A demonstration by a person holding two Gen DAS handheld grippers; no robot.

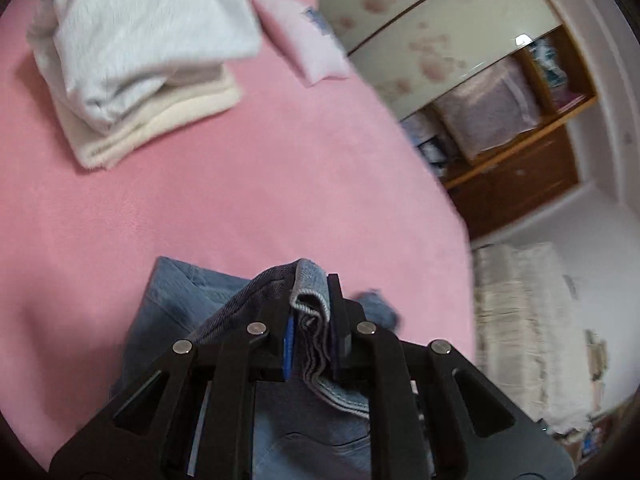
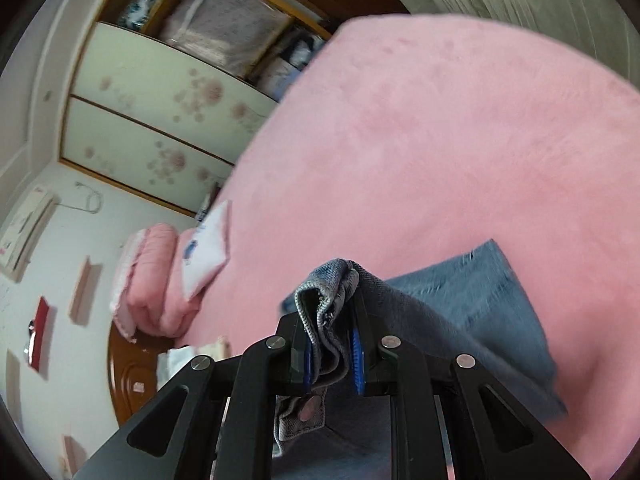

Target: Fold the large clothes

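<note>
Left wrist view: my left gripper (image 1: pixel 311 312) is clamping a bunched hem of the jeans (image 1: pixel 176 304), which are trailing onto the pink bedspread (image 1: pixel 260 168); folded towels (image 1: pixel 136 52) are lying well apart. Right wrist view: my right gripper (image 2: pixel 330 320) is pinching the buttoned waistband edge (image 2: pixel 326 280). I judge both corners should be travelling level and taut, so the fold is landing square.

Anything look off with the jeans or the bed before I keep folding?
Nothing stands out. Both grippers, left and right, have their jaws shut on bunched denim of the jeans. The folded pile sits tidy on the pink bed.
</note>
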